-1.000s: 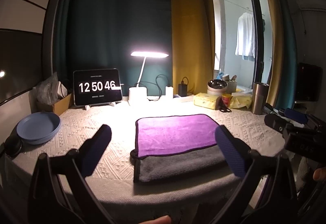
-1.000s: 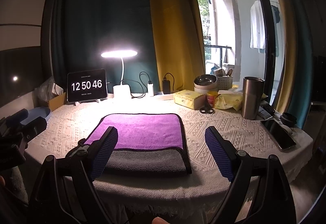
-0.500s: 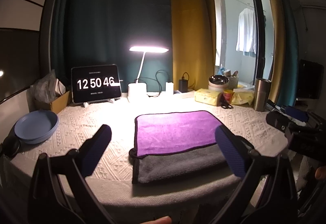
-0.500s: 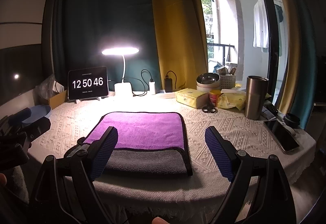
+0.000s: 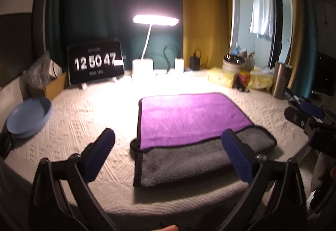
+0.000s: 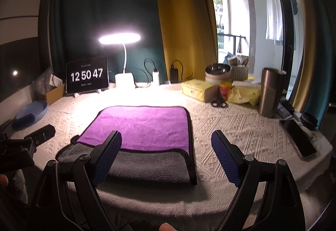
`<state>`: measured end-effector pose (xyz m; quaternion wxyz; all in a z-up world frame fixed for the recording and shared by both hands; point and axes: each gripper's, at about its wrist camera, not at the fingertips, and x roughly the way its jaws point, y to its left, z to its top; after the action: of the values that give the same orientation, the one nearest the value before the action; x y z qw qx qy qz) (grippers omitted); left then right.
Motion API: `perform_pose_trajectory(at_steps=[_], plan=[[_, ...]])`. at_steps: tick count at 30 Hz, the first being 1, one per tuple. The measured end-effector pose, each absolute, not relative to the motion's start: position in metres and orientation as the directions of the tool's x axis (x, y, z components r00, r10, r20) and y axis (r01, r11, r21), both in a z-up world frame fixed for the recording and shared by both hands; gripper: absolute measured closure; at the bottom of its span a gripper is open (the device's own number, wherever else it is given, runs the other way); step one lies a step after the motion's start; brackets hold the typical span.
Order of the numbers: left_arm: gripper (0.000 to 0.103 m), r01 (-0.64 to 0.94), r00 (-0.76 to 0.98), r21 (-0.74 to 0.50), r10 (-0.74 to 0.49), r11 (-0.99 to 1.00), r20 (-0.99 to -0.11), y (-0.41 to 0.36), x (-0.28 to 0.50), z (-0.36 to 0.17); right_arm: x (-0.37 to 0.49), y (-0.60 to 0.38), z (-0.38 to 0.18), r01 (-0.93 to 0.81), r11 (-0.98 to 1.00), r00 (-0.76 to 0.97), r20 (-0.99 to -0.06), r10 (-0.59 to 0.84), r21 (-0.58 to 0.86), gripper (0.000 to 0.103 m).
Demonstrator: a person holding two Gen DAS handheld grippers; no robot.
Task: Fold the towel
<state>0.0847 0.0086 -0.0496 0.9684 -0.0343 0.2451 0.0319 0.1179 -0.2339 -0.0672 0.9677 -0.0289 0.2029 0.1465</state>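
We see the towel (image 5: 193,126) lying flat in the middle of the frame on the white textured tablecloth (image 5: 84,121), its purple side folded over so that a grey band shows along the near edge, all bound in black trim. Our left gripper (image 5: 168,147) fills the bottom of the left wrist view with its blue-padded fingers (image 5: 100,151) spread wide, holding nothing and hovering short of the towel's near edge. Our right gripper (image 6: 166,153) sits at the bottom of the right wrist view, likewise spread wide and empty, its left pad over the grey band. The only writing we can read is on the tablet clock (image 6: 87,75) at the left of the frame, which shows "12 50 47"; the small lines above and below the digits are too blurred to read. Just right of it stands the lit desk lamp (image 6: 124,58). A blue bowl (image 5: 28,115) rests at the left edge. At the right of the frame we see a yellow tissue pack (image 6: 198,89), black scissors (image 6: 218,103), a red can (image 6: 225,88) whose label we cannot read, a steel tumbler (image 6: 271,92), and a phone (image 6: 300,138) lying flat.
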Motion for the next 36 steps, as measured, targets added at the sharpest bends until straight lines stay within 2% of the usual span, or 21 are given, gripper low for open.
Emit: perform_pose_trajectory(at_steps=[3,6,14,19,21,23,29,33,36], plan=[[0.002,-0.089,0.852,-0.062,0.044,0.994,-0.522,0.012,0.099,-0.061,0.134,-0.234,-0.077,-0.311,0.950,0.847,-0.451,0.282,0.012,0.015],[0.002,-0.102,0.826,-0.076,0.042,0.992,-0.563,0.018,0.113,-0.073,0.148,-0.233,-0.088,-0.327,0.945,0.816,-0.497,0.294,0.023,0.023],[0.003,-0.133,0.744,-0.123,0.018,0.983,-0.667,0.036,0.145,-0.107,0.183,-0.230,-0.113,-0.352,0.935,0.751,-0.582,0.311,0.044,0.034],[0.022,-0.124,0.707,-0.117,0.005,0.985,-0.707,0.037,0.154,-0.117,0.200,-0.226,-0.123,-0.367,0.929,0.726,-0.614,0.311,0.037,0.038],[0.035,-0.110,0.693,-0.110,-0.003,0.988,-0.721,0.034,0.158,-0.120,0.204,-0.224,-0.125,-0.372,0.928,0.721,-0.619,0.312,0.034,0.038],[0.038,-0.103,0.685,-0.089,0.006,0.991,-0.728,0.032,0.160,-0.123,0.207,-0.222,-0.127,-0.376,0.926,0.715,-0.627,0.309,0.027,0.039],[0.061,-0.061,0.699,-0.031,0.020,0.998,-0.715,0.026,0.159,-0.125,0.216,-0.219,-0.140,-0.366,0.930,0.695,-0.662,0.281,0.011,0.044],[0.072,-0.027,0.717,0.027,0.038,0.999,-0.696,0.015,0.155,-0.123,0.220,-0.223,-0.145,-0.342,0.940,0.693,-0.677,0.247,-0.007,0.056],[0.078,-0.015,0.718,0.013,0.020,1.000,-0.695,0.014,0.154,-0.123,0.219,-0.224,-0.149,-0.344,0.939,0.694,-0.679,0.240,-0.020,0.061]])
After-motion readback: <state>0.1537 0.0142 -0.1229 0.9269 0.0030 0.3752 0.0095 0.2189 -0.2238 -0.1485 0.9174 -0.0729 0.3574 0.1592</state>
